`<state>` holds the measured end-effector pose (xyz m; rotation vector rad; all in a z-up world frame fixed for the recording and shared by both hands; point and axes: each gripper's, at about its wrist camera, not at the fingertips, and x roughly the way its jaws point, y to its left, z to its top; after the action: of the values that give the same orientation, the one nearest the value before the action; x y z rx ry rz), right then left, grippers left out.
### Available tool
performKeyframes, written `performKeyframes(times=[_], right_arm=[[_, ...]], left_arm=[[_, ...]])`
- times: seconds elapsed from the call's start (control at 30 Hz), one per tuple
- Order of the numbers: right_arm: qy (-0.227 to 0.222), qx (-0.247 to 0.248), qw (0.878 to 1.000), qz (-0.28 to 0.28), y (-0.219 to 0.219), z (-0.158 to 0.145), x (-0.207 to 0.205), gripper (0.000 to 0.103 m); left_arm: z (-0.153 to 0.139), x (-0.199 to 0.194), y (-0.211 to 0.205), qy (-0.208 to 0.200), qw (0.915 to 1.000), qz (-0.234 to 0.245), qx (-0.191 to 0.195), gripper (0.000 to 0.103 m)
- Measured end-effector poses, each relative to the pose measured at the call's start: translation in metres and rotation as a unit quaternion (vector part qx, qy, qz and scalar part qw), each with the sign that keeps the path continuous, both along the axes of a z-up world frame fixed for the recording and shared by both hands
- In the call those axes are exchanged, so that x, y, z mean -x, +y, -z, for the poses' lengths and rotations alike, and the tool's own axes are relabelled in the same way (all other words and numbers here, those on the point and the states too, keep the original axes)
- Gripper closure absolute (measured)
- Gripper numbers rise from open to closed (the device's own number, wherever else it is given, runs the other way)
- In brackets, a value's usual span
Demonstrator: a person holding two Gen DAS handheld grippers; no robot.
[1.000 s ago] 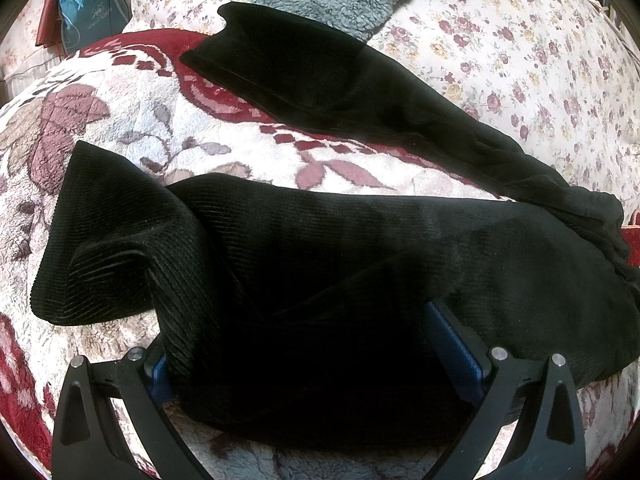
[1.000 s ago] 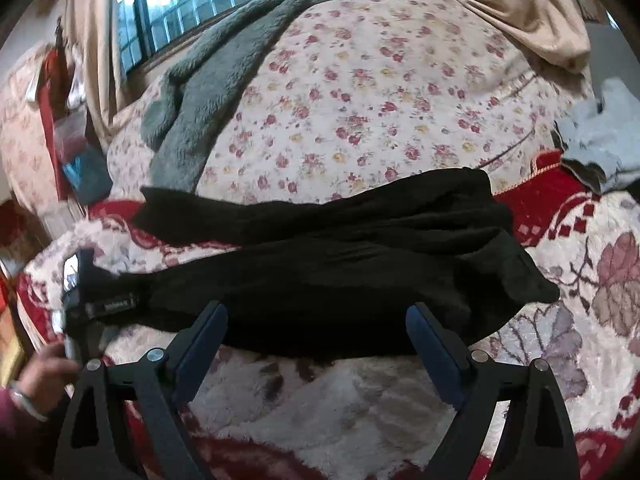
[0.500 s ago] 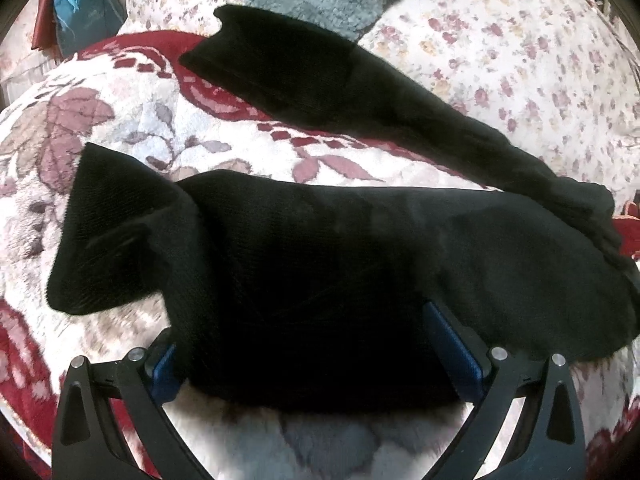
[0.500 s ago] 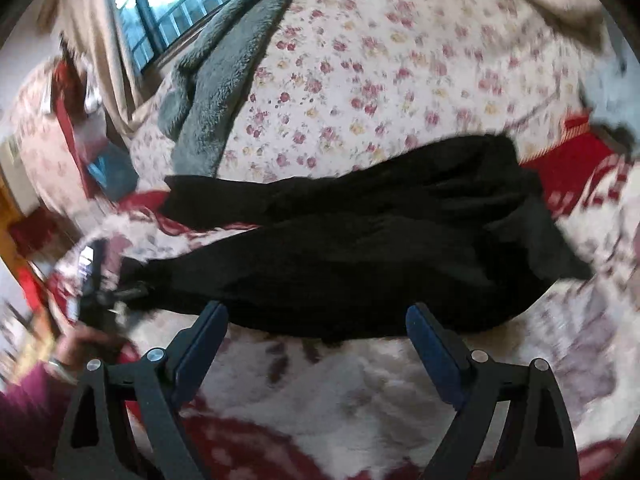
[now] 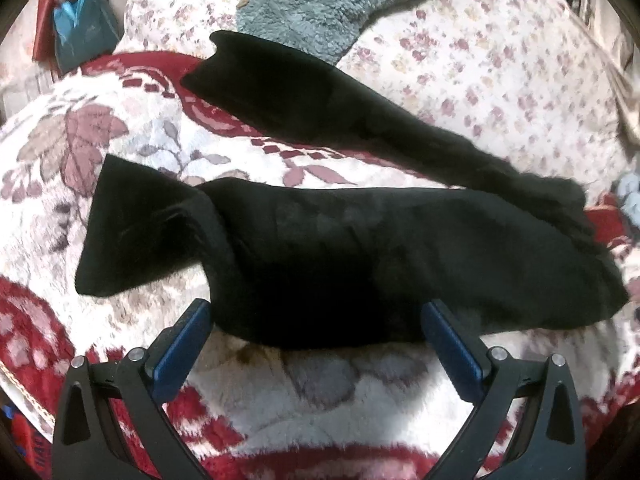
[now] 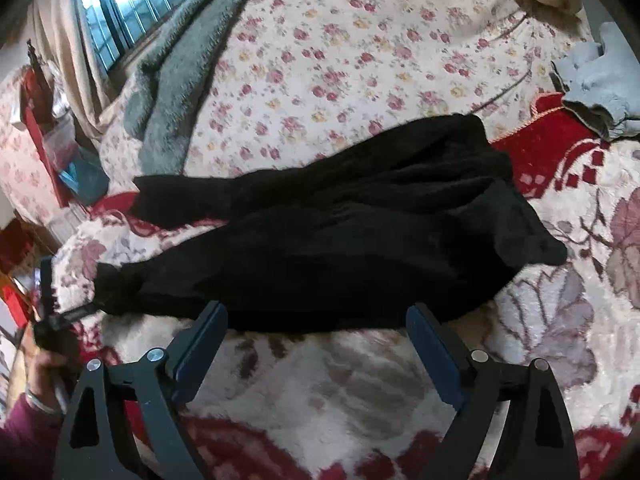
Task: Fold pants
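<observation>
Black pants [image 5: 360, 256] lie spread on a red and white floral blanket [image 5: 320, 392], legs apart in a V. The near leg's cuff end is folded back at the left. My left gripper [image 5: 316, 324] is open and empty, its fingertips at the near edge of the near leg. In the right wrist view the same pants [image 6: 340, 240] lie crosswise, waist at the right. My right gripper [image 6: 316, 320] is open and empty, just short of the pants' near edge. The left gripper [image 6: 52, 312] shows at the far left by the cuff, held by a hand.
A rose-print quilt [image 6: 360, 60] and a grey fleece blanket [image 6: 180, 92] lie behind the pants. Grey clothing [image 6: 596, 80] sits at the far right. A blue bag [image 5: 80, 36] and red items stand at the bed's left side. A window is at the back.
My left gripper has drawn back from the near leg, so its blue pads now show clear of the cloth. The right gripper's view has shifted slightly; the pants have stayed in place.
</observation>
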<state>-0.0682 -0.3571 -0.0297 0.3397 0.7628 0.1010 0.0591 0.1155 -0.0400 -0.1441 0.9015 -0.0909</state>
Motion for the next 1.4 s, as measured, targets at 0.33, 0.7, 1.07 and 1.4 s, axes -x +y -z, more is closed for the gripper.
performKeyframes(times=[0.33,0.7,1.07,1.4], right_arm=[[-0.044,0.036,0.998,0.023,-0.005,-0.015,0.013,0.009],[-0.025,0.024,0.999,-0.004,0.038,-0.009,-0.007,0.009],[-0.030,0.037,0.998,-0.032,0.067,-0.007,-0.008,0.009],[-0.025,0.030,0.999,-0.031,0.064,-0.007,-0.004,0.009]], left_arm=[[-0.009,0.016,0.003,-0.008,0.9998,0.011,-0.017,0.000],[0.005,0.005,-0.075,0.019,0.9974,0.050,-0.048,0.000],[-0.003,0.013,-0.097,-0.011,0.9962,0.079,-0.035,0.000],[-0.014,0.022,-0.102,-0.032,0.9956,0.066,-0.058,0.000]])
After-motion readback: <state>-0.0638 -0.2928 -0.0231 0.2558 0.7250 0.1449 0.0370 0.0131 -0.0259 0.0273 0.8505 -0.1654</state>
